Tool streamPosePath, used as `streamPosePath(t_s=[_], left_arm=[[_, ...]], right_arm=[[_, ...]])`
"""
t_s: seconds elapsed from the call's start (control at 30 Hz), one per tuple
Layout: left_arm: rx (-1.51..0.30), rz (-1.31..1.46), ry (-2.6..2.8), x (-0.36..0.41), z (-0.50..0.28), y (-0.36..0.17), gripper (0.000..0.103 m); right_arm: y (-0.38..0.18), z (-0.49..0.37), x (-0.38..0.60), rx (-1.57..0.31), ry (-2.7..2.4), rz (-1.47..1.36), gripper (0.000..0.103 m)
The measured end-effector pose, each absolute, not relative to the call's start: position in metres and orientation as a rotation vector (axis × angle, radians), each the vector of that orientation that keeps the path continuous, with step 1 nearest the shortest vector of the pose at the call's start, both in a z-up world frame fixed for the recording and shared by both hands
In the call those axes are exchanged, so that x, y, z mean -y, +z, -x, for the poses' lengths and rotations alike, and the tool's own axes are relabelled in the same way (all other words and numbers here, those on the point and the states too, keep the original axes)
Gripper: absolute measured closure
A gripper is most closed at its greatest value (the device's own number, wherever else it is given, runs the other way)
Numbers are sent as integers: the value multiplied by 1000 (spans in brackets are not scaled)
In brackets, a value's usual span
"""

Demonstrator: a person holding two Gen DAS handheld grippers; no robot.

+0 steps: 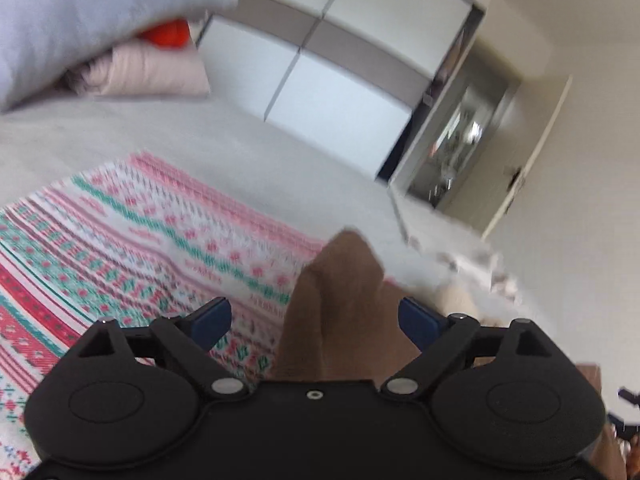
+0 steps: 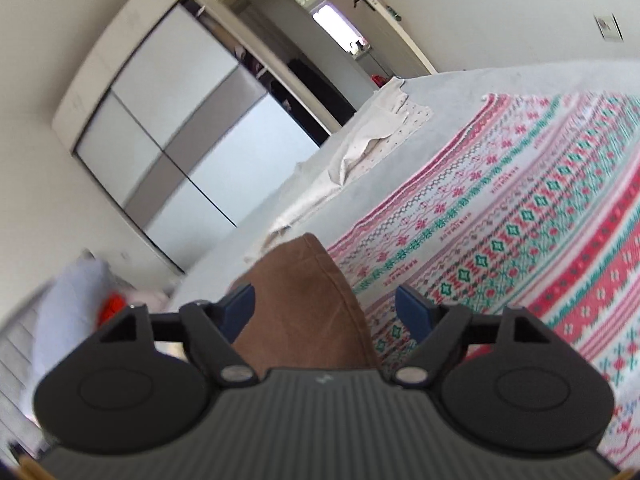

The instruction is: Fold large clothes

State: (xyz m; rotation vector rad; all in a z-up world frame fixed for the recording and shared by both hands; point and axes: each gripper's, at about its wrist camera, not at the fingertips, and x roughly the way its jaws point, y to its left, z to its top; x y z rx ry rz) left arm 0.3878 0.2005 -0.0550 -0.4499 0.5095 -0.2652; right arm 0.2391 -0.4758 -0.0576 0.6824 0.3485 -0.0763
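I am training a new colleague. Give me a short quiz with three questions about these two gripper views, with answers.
1. True or false: the jaws of both grippers are shut flat together.
2. What colour is the garment between the jaws?
3. What lies beneath the garment? A) patterned blanket B) wooden floor C) glass table

Key
1. False: the left gripper and right gripper both have jaws standing apart, with cloth between them.
2. Brown.
3. A.

Lighting: bright, soft daylight; strongest source a glowing window [image 2: 329, 20] beyond the open doorway. Shadows faint. Left wrist view: heavy motion blur, patterned red-and-green woven blanket [image 1: 120, 240] smeared. Right wrist view sharper. Both: strong fisheye curvature, dark vignetted corners.
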Motion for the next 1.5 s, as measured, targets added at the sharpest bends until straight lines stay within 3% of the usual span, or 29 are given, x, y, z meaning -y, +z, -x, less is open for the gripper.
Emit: streamPosePath(t_s=[0.1, 0.13, 0.17, 0.23, 0.27, 0.33, 0.47, 0.57, 0.73, 0.87, 1.07, 1.1, 1.17, 1.2, 1.23, 1.5], left_arm=[[-600, 423, -276, -181, -415, -65, 17], [-581, 414, -278, -175, -418, -63, 22], [-562, 408, -291, -169, -419, -59, 39], [-548, 394, -296, -159, -420, -52, 74], [-544, 370, -292, -153, -421, -50, 91], [-456, 306, -245, -144, -409, -45, 93], [-217, 342, -224, -153, -377, -24, 94], [-138, 315, -183, -147, -382, -15, 93], [-176, 188, -132, -123, -431, -47, 93], [-370, 175, -90, -115, -481, -92, 91], [-499, 285, -52, -135, -505, -106, 74], [-504, 304, -35, -137, -503, -106, 65], [-521, 309, 16, -139, -502, -106, 48], [-536, 285, 41, -136, -501, -103, 42], [-544, 245, 64, -132, -500, -98, 39], [-463, 241, -20, -81, -418, -43, 33]], right_arm=[[-56, -275, 458, -438, -106, -591, 26], [-54, -283, 450, -449, -119, -554, 29], [-51, -289, 442, -453, -128, -518, 35], [-47, -298, 425, -454, -158, -459, 77], [-46, -300, 415, -455, -173, -429, 87], [-36, -288, 392, -381, -260, -314, 93], [-8, -256, 352, -137, -333, -54, 94], [2, -264, 346, -77, -374, -24, 94], [-33, -322, 359, -198, -412, -32, 93], [-81, -375, 373, -426, -436, -82, 91], [-90, -380, 401, -514, -421, -261, 82], [-90, -376, 405, -511, -428, -284, 78], [-87, -371, 410, -512, -475, -310, 59], [-85, -368, 412, -523, -514, -312, 42], [-80, -364, 413, -528, -543, -306, 36], [-23, -312, 325, -398, -417, -48, 31]])
